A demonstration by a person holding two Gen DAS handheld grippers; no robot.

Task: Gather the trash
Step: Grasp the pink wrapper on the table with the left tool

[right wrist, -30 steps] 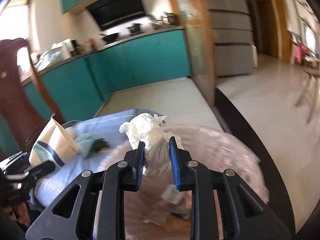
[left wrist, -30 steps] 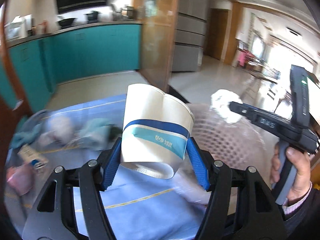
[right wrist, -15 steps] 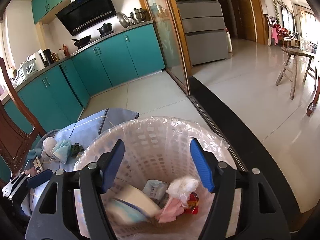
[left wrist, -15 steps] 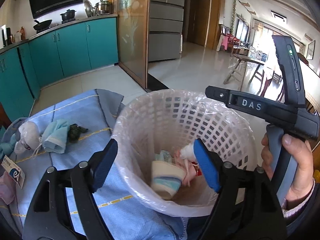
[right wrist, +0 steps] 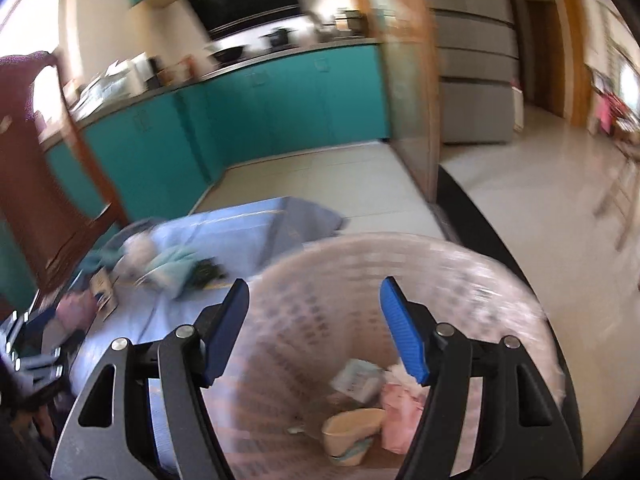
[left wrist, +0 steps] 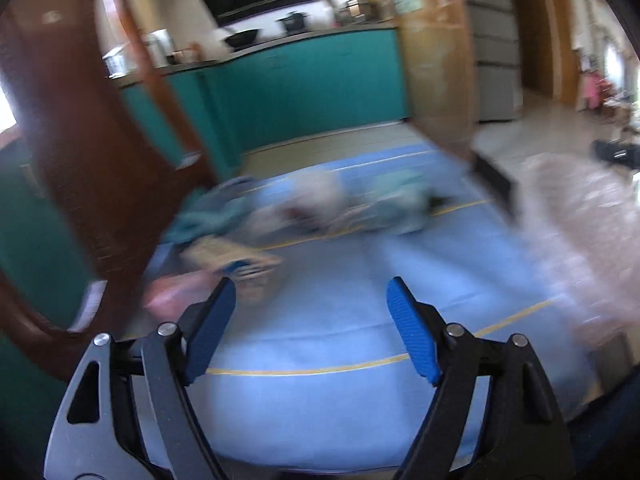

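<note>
My left gripper point(left wrist: 310, 284) hovers over the blue cloth point(left wrist: 320, 332), its jaws closing with nothing between them. Beyond it lies blurred trash: a white wad point(left wrist: 316, 196), a teal mask point(left wrist: 400, 204), a printed card point(left wrist: 232, 258) and a pink scrap point(left wrist: 172, 296). My right gripper point(right wrist: 313, 285) stands open and empty above the white lined basket point(right wrist: 440, 248). Inside the basket lie the paper cup point(right wrist: 352, 432), a pink wad point(right wrist: 400, 412) and a paper packet point(right wrist: 358, 378). The teal mask point(right wrist: 172, 264) and card point(right wrist: 102, 286) also show left of the basket.
A dark wooden chair point(left wrist: 100, 140) rises at the table's left edge. The basket point(left wrist: 580, 240) stands at the cloth's right end. Teal kitchen cabinets point(right wrist: 280, 112) and tiled floor point(right wrist: 520, 220) lie beyond the table.
The left gripper let the paper cup fall into the basket, then swung left over the cloth. The right gripper dropped its white wad into the basket and stays open above it.
</note>
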